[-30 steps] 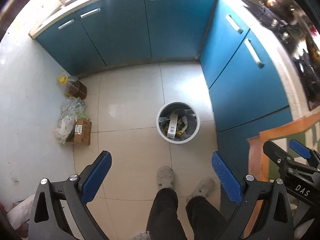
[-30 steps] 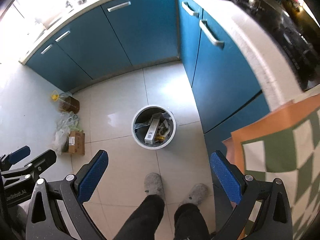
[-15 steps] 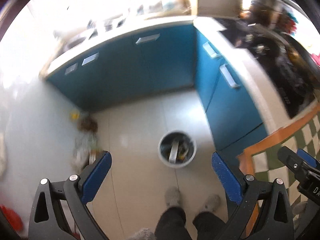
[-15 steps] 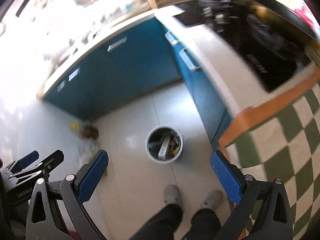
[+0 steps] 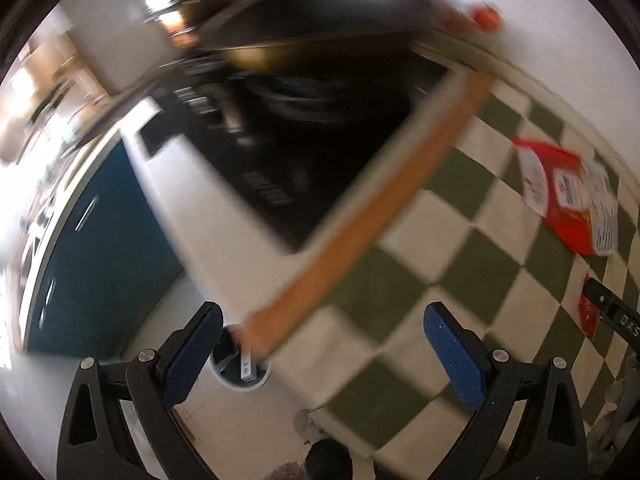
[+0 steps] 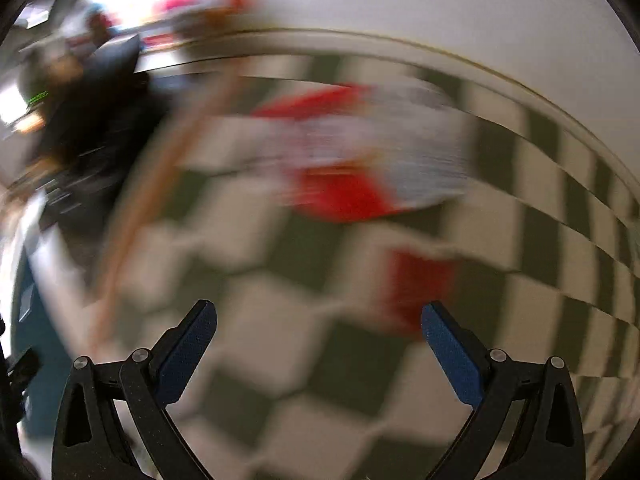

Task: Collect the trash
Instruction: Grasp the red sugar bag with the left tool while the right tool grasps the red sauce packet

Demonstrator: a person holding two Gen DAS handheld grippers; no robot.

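Note:
A red and white package (image 5: 568,196) lies on the green-and-white checked tablecloth (image 5: 400,280) at the right of the left wrist view. It shows blurred in the right wrist view (image 6: 352,160), with a smaller red piece (image 6: 420,284) nearer. A grey trash bin (image 5: 240,368) holding trash stands on the floor, partly hidden by the table edge. My left gripper (image 5: 320,344) is open and empty above the table edge. My right gripper (image 6: 320,340) is open and empty over the cloth, the small red piece just beyond its right finger.
A black stove top (image 5: 300,140) with a pan sits on the white counter beside the table. Blue cabinets (image 5: 92,240) stand at the left. The table has an orange border (image 5: 360,216). The right gripper's tip (image 5: 616,316) shows at the right edge. Both views are motion blurred.
Both grippers have swung up and to the right, from looking down at the bin and floor to facing the checked table. Both stay open and empty.

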